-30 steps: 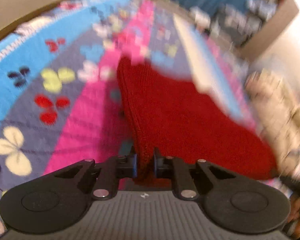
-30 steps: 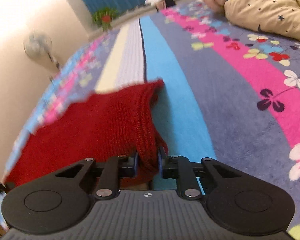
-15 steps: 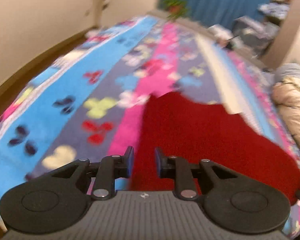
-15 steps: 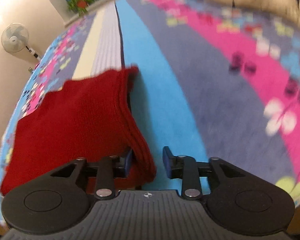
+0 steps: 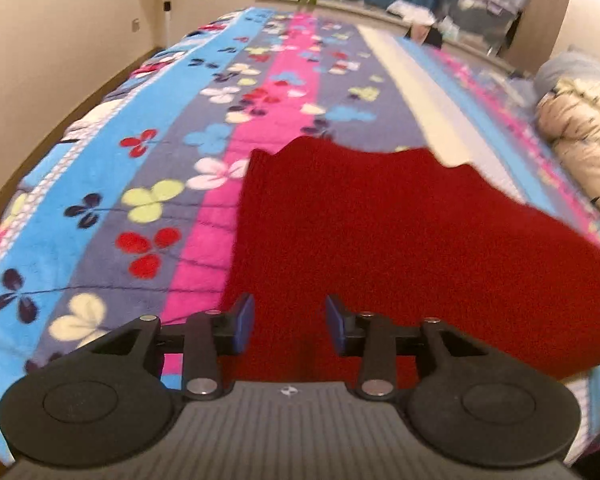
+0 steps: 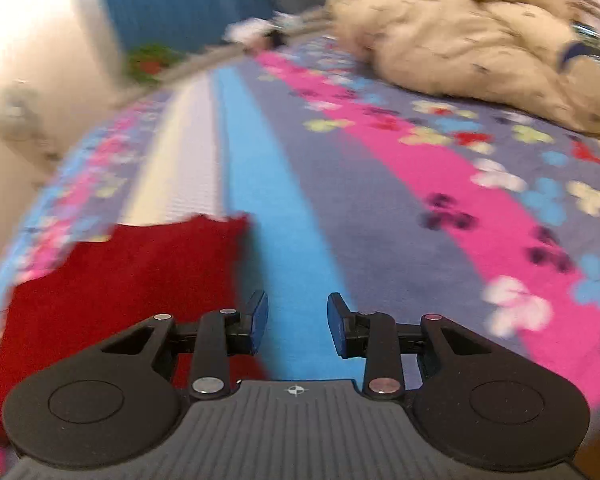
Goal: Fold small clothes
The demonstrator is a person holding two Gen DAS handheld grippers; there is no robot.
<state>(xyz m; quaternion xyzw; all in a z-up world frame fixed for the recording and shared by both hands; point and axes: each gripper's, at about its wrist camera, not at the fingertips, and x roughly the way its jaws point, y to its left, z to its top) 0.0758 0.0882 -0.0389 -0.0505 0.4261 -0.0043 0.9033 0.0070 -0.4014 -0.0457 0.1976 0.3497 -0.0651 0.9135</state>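
left gripper (image 5: 290,322): released, jaws just widened, nothing pinched, poised over near hem of red knit garment (image 5: 400,248) | right gripper (image 6: 297,322): released, just beside garment's right edge | garment flat on striped floral blanket (image 5: 100,208) | advice: smooth, re-pinch matching corners | beyond garment: beige quilt (image 6: 480,28).

Red garment (image 5: 400,240) (plain) on flowered striped blanket (image 5: 148,184)

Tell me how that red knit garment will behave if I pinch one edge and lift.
The red knit garment lies limp on the blanket, so it will likely droop and unfold. It looks thick, probably grippy on fleece. Both claws are open, clear of it.
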